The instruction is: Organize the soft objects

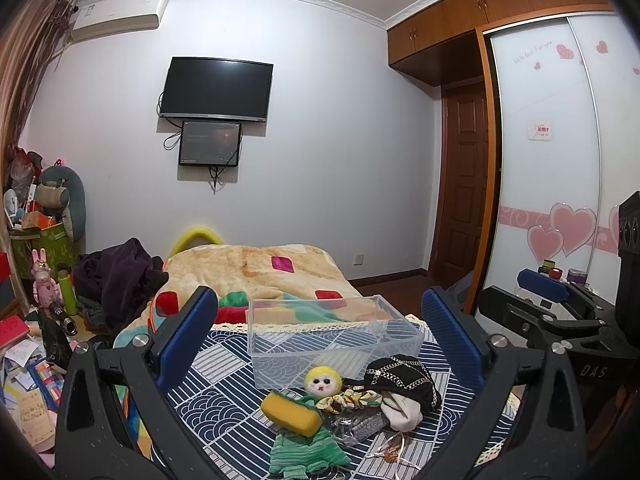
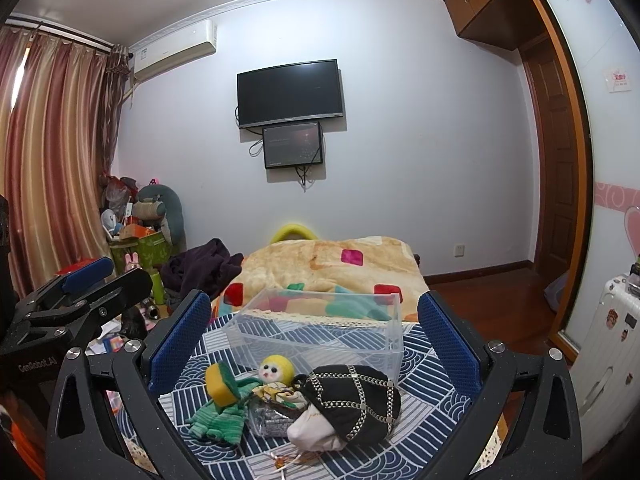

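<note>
A clear plastic box (image 1: 334,340) (image 2: 320,332) stands empty on a blue-and-white patterned cloth (image 1: 224,364) (image 2: 424,364). In front of it lies a pile of soft things: a yellow sponge (image 1: 291,413) (image 2: 219,385), a doll with yellow hair and green knit clothes (image 1: 322,380) (image 2: 276,368), a black cap with chain trim (image 1: 402,378) (image 2: 356,400), and a shiny silver pouch (image 1: 356,426) (image 2: 272,420). My left gripper (image 1: 320,320) is open and empty above the pile. My right gripper (image 2: 316,316) is open and empty, also above it.
A bed with a beige patterned blanket (image 1: 256,272) (image 2: 332,264) lies behind the box. Dark clothes (image 1: 120,272) and cluttered bins (image 1: 40,240) fill the left side. A white suitcase (image 2: 608,344) stands at the right. The right gripper shows in the left wrist view (image 1: 560,312).
</note>
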Tool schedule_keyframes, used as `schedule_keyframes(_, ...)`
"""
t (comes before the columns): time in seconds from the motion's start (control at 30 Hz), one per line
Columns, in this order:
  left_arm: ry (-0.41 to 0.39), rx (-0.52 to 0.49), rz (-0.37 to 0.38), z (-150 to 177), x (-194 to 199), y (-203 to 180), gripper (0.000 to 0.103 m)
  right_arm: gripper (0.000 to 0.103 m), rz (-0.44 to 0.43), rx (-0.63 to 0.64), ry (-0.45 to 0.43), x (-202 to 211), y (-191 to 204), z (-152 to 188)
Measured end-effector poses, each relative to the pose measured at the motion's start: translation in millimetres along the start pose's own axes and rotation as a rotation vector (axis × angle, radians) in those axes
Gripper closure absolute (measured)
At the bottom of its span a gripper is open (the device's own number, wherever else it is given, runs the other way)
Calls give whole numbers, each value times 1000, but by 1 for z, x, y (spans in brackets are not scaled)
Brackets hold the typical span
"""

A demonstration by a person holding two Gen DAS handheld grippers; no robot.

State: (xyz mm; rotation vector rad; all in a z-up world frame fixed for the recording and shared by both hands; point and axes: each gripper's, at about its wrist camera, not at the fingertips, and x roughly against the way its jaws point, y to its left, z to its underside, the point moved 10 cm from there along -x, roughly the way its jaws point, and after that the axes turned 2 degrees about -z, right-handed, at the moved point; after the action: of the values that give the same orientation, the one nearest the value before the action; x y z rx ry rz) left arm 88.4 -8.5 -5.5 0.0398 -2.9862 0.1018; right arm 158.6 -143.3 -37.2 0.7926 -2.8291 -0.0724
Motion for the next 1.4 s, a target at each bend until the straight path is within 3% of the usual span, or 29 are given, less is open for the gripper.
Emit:
schedule_keyframes(0.7,8,-1,9,2,-2,0,0,0,9,4,-1,0,0,-1)
schedule_keyframes(0.93,111,18,16,31,-27,6,0,0,45,17,45,-10,-11,12)
schedule_keyframes(1.13,237,22,-11,78,-57,18,0,0,40,-28,157,-30,-27,44)
schedule_keyframes(1.27,319,35,-24,106,-76,25,17,0,38,-49,230,-43,-36,68)
schedule_keyframes(1.4,405,87,4,134,-94,30,24,1,16,-78,300,-56,-39,91)
